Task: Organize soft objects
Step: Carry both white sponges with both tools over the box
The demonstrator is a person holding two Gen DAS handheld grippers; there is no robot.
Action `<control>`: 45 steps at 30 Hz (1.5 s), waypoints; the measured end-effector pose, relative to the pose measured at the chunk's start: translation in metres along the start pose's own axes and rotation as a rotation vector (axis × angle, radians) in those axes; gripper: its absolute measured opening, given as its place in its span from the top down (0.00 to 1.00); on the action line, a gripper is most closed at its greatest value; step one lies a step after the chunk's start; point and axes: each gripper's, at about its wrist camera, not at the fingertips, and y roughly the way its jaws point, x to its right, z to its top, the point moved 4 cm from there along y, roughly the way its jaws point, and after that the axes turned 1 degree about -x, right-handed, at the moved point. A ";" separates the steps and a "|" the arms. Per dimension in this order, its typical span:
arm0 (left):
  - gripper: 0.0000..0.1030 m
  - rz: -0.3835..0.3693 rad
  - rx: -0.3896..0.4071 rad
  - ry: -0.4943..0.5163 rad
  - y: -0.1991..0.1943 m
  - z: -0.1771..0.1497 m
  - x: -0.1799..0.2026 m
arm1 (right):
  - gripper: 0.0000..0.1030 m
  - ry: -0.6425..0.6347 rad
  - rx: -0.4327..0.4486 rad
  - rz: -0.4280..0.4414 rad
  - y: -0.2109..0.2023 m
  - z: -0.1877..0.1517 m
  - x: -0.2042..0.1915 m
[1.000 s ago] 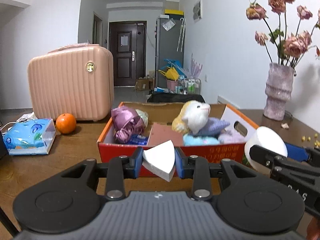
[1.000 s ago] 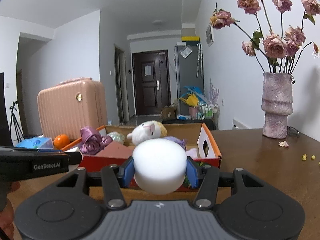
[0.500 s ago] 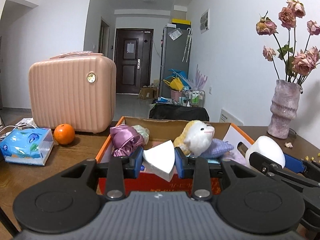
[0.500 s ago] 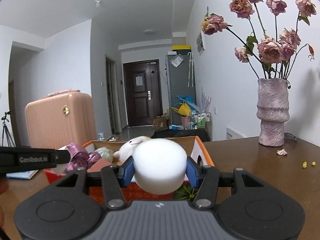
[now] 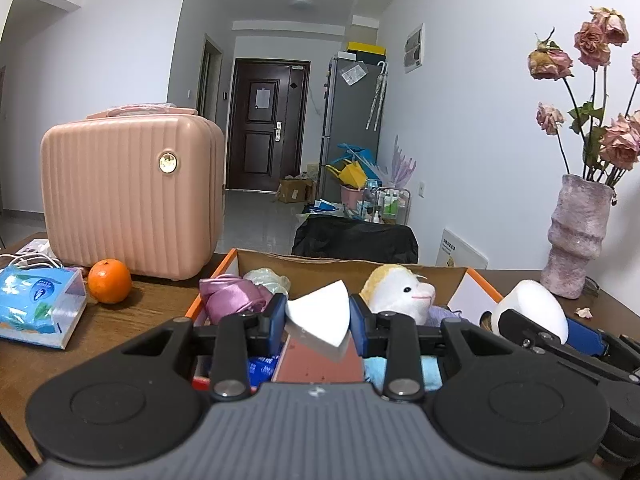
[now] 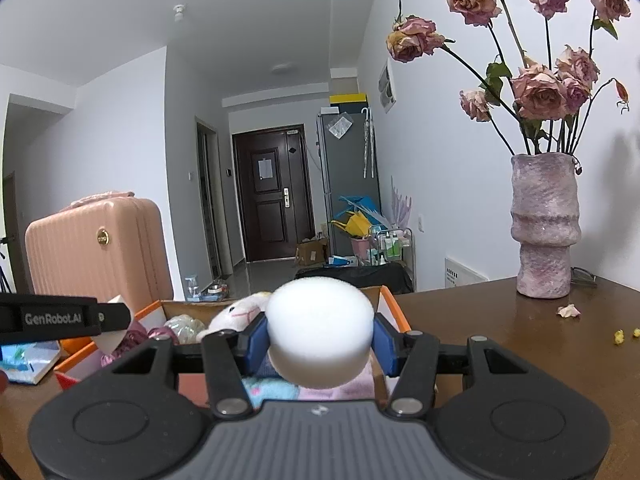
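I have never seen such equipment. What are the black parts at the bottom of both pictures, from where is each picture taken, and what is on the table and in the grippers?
No robot arm is here: a person carries a two-finger gripper in each hand. Each picture comes from a camera on one gripper, looking forward along its fingers, so the black parts are the gripper itself.

In the left view, the left gripper is shut on a white wedge sponge. In the right view, the right gripper is shut on a round white sponge.

On the wooden table stand an orange cardboard box holding a plush toy and purple cloth, a pink case, an orange, a tissue pack and a vase of dried roses.
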 end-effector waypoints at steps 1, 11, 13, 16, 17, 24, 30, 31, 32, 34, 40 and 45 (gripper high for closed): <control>0.67 -0.002 -0.003 -0.002 0.003 0.001 0.000 | 0.49 0.002 0.001 -0.002 0.003 0.001 0.001; 0.67 -0.010 -0.009 -0.004 0.030 0.009 0.000 | 0.49 0.027 -0.001 -0.012 0.036 0.009 0.005; 0.67 -0.009 -0.013 -0.006 0.036 0.010 0.000 | 0.49 0.032 -0.005 -0.013 0.043 0.011 0.006; 0.67 -0.011 -0.020 -0.008 0.045 0.012 -0.001 | 0.49 0.037 -0.010 -0.012 0.052 0.012 0.007; 0.67 -0.012 -0.022 -0.007 0.049 0.013 -0.002 | 0.49 0.040 -0.013 -0.009 0.055 0.012 0.008; 0.67 -0.016 -0.024 0.004 0.065 0.017 0.000 | 0.49 0.034 -0.020 -0.010 0.072 0.015 0.009; 0.67 -0.010 -0.032 0.010 0.081 0.020 -0.002 | 0.49 0.040 -0.039 -0.005 0.088 0.017 0.010; 0.67 -0.009 -0.034 0.011 0.084 0.020 -0.003 | 0.49 0.042 -0.044 -0.003 0.091 0.018 0.011; 0.67 -0.008 -0.035 0.012 0.086 0.021 -0.003 | 0.49 0.044 -0.050 -0.001 0.094 0.018 0.011; 0.67 -0.005 -0.038 0.015 0.090 0.021 -0.004 | 0.49 0.041 -0.058 0.006 0.098 0.018 0.011; 0.67 0.002 -0.039 0.029 0.098 0.022 -0.007 | 0.49 0.031 -0.079 0.013 0.110 0.020 0.011; 0.63 0.009 -0.051 0.038 0.101 0.019 -0.007 | 0.47 0.043 -0.103 0.019 0.113 0.017 0.014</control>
